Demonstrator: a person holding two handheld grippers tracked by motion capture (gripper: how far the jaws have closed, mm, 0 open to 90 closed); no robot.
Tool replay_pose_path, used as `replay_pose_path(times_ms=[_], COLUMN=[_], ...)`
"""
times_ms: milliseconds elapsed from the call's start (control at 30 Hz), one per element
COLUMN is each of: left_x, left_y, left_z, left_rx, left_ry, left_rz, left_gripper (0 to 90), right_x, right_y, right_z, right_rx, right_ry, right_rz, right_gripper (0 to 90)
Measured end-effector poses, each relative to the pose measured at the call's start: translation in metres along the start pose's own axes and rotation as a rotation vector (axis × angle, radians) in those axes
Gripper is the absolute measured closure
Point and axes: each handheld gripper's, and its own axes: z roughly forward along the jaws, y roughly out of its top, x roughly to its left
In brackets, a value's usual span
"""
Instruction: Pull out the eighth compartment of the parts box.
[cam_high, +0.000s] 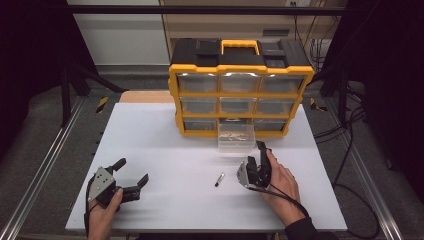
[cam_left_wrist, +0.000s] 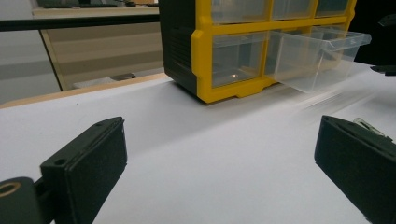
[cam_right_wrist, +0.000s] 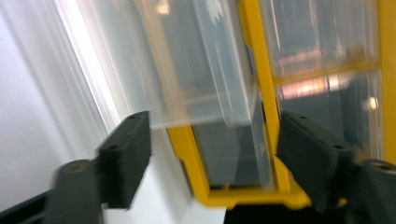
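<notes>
While I am holding both tongs spread, the right tongs (cam_high: 260, 162) are hovering beside the pulled-out clear drawer (cam_high: 236, 136); the left tongs (cam_high: 131, 176) are resting on the bench (cam_high: 165, 145).

Organizer (cam_high: 240, 85) at table (cam_high: 165, 130) rear; drawer (cam_high: 236, 136) pulled out; pen (cam_high: 219, 179) before it.

Bare table (cam_high: 165, 150) left of the pulled-out drawer (cam_high: 236, 136); organizer (cam_high: 240, 85) behind.

Open claw (cam_right_wrist: 212, 158) before clear drawer (cam_right_wrist: 196, 70) (blurred), yellow cab. (cam_right_wrist: 187, 154)
</notes>
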Motion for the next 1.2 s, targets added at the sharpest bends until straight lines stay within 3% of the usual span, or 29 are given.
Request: replay_pose_path(times_ms=[67, 100, 133, 167, 233, 300, 333, 367, 433, 467, 500, 533, 567, 633, 700, 733, 800, 900, 933, 1033, 1200], left_x=[-0.001, -0.001, -0.002, -0.004, -0.005, -0.007, -0.008, -0.008, -0.009, -0.009, -0.009, -0.009, -0.010, -0.010, -0.011, -0.011, -0.013, -0.017, -0.020, -0.028, -0.041], left_y=[0.001, 0.001, 0.002, 0.005, 0.007, 0.012, 0.015, 0.018, 0.023, 0.025, 0.027, 0.029, 0.031, 0.034, 0.036, 0.036, 0.037, 0.041, 0.042, 0.045, 0.053], left_z=[0.000, 0.000, 0.000, 0.000, 0.001, 0.002, 0.003, 0.004, 0.008, 0.010, 0.012, 0.014, 0.016, 0.019, 0.023, 0.025, 0.029, 0.035, 0.037, 0.045, 0.057], left_rx=[0.003, 0.002, 0.007, 0.011, 0.014, 0.017, 0.017, 0.020, 0.033, 0.045, 0.054, 0.058, 0.063, 0.070, 0.083, 0.088, 0.106, 0.128, 0.141, 0.182, 0.215], left_ry=[-0.005, -0.009, -0.012, -0.016, -0.021, -0.028, -0.030, -0.032, -0.031, -0.035, -0.040, -0.047, -0.055, -0.065, -0.076, -0.078, -0.080, -0.091, -0.095, -0.111, -0.162], left_rz=[-0.008, -0.016, -0.013, -0.008, -0.006, -0.002, 0.004, 0.013, 0.020, 0.018, 0.018, 0.013, 0.007, -0.007, -0.014, -0.016, -0.014, -0.028, -0.027, 0.004, 0.008], left_gripper=[2.4, 2.5, 2.5, 2.5, 2.5, 2.5, 2.5, 2.1, 2.3, 2.3, 2.3, 2.3, 2.3, 2.3, 2.6, 2.6, 2.7, 3.3, 3.3, 3.4, 3.3], right_x=[-0.001, -0.002, -0.005, -0.006, -0.007, -0.010, -0.010, -0.016, -0.019, -0.019, -0.019, -0.019, -0.018, -0.017, -0.018, -0.018, -0.020, -0.025, -0.025, -0.027, -0.025], right_y=[-0.002, -0.004, -0.009, -0.012, -0.017, -0.023, -0.023, -0.029, -0.034, -0.034, -0.037, -0.037, -0.039, -0.041, -0.047, -0.047, -0.052, -0.060, -0.060, -0.072, -0.080], right_z=[-0.002, -0.005, -0.009, -0.011, -0.013, -0.015, -0.015, -0.017, -0.019, -0.019, -0.020, -0.020, -0.021, -0.021, -0.020, -0.020, -0.021, -0.024, -0.024, -0.028, -0.031], right_rx=[0.008, 0.017, 0.032, 0.037, 0.053, 0.061, 0.061, 0.065, 0.050, 0.050, 0.031, 0.031, 0.017, 0.013, 0.010, 0.010, 0.002, -0.043, -0.043, -0.124, -0.164], right_ry=[0.001, 0.006, 0.018, 0.031, 0.030, 0.034, 0.034, 0.040, 0.060, 0.060, 0.070, 0.070, 0.079, 0.082, 0.113, 0.113, 0.136, 0.160, 0.160, 0.212, 0.238], right_rz=[0.025, 0.055, 0.134, 0.171, 0.207, 0.290, 0.290, 0.401, 0.520, 0.520, 0.595, 0.595, 0.640, 0.655, 0.781, 0.781, 0.857, 0.918, 0.918, 0.990, 0.985], right_gripper=[22.4, 21.1, 19.3, 18.2, 17.1, 16.3, 16.3, 15.9, 15.4, 15.4, 15.0, 15.0, 14.1, 13.1, 8.2, 8.2, 7.0, 6.5, 6.5, 6.6, 7.0])
